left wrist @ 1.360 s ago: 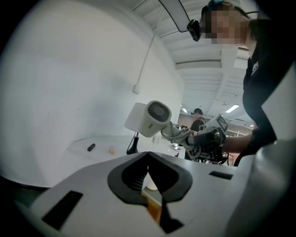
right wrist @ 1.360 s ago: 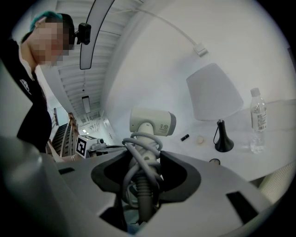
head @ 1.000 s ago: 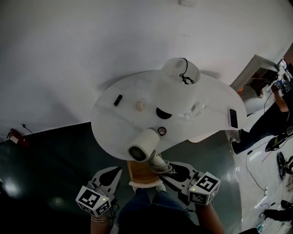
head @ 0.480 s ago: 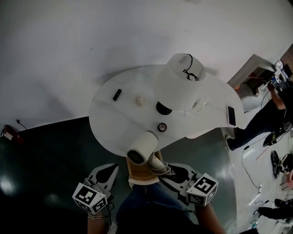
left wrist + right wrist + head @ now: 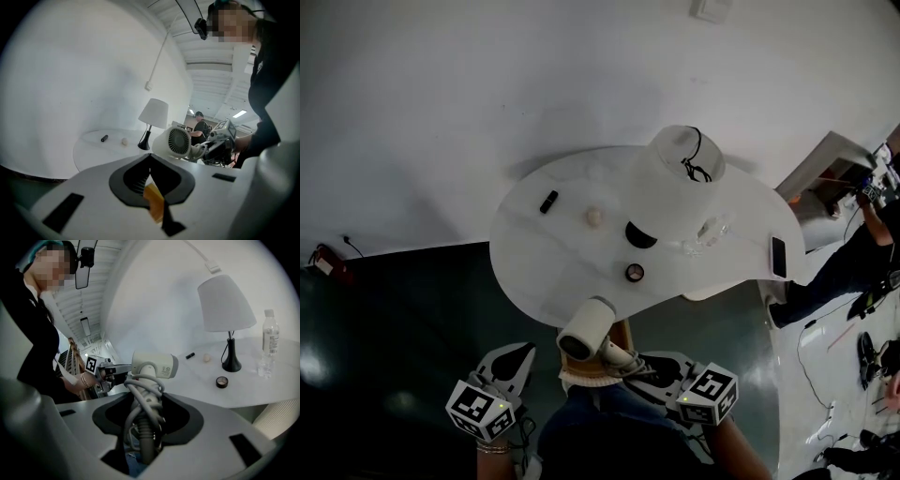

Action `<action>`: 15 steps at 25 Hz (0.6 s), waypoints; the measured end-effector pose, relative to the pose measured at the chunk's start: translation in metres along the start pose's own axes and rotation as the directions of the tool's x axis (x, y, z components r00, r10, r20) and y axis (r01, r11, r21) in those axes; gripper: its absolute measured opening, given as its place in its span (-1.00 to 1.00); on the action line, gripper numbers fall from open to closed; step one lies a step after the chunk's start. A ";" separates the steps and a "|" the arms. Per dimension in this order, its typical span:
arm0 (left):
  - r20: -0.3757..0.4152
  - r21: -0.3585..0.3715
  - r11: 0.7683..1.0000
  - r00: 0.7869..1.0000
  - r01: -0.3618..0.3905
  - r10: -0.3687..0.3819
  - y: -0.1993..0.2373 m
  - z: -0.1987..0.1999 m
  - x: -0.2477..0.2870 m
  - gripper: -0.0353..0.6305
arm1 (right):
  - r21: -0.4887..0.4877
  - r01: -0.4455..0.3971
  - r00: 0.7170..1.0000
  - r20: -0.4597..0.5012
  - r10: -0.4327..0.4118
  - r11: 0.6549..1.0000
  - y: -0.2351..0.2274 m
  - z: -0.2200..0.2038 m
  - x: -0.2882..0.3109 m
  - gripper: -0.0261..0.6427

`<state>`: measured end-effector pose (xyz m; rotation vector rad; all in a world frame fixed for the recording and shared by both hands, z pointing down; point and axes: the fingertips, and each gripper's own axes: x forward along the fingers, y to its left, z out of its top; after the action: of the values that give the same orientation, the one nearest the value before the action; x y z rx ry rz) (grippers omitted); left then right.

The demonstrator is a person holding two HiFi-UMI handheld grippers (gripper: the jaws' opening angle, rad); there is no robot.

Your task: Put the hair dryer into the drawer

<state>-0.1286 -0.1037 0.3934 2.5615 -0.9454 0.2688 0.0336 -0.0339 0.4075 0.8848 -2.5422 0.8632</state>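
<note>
A white hair dryer [image 5: 586, 331] with its cord wound round the handle hangs just off the near edge of the round white table [image 5: 534, 253]. My right gripper [image 5: 630, 358] is shut on its handle; in the right gripper view the handle and cord fill the right gripper [image 5: 143, 413], with the hair dryer's barrel [image 5: 154, 365] above. My left gripper [image 5: 517, 356] is to the left of the dryer, shut and holding nothing. From the left gripper view the hair dryer's grille [image 5: 178, 142] faces the left gripper [image 5: 150, 157]. A tan wooden piece with a pale edge [image 5: 579, 364], perhaps the drawer, sits between the grippers.
On the table stand a white lamp [image 5: 675, 183], a clear bottle [image 5: 710, 230], a small round tin [image 5: 635, 273], a pale ball [image 5: 594, 217], a short black stick [image 5: 548, 202] and a phone [image 5: 779, 256]. Another person [image 5: 853, 258] is at the right. Dark floor lies at the left.
The hair dryer has come back from over the table's rim toward me and a little lower, with the right gripper still on it. The left gripper has hardly moved.
</note>
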 end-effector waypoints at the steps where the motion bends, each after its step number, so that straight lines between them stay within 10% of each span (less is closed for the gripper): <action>1: -0.001 -0.001 1.000 1.000 -0.008 0.008 -0.001 -0.001 0.000 -0.85 | -0.002 -0.010 1.000 -0.014 0.010 1.000 -0.001 -0.003 -0.001 -0.32; 15: -0.078 -0.039 0.997 0.995 -0.062 0.059 -0.012 -0.045 0.021 -0.85 | -0.029 -0.141 0.965 -0.227 0.131 0.990 -0.013 -0.043 -0.002 -0.32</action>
<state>-0.1064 -0.0883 0.4372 2.4690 -0.9909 0.3582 0.0478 -0.0135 0.4455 0.5681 -2.4350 0.8878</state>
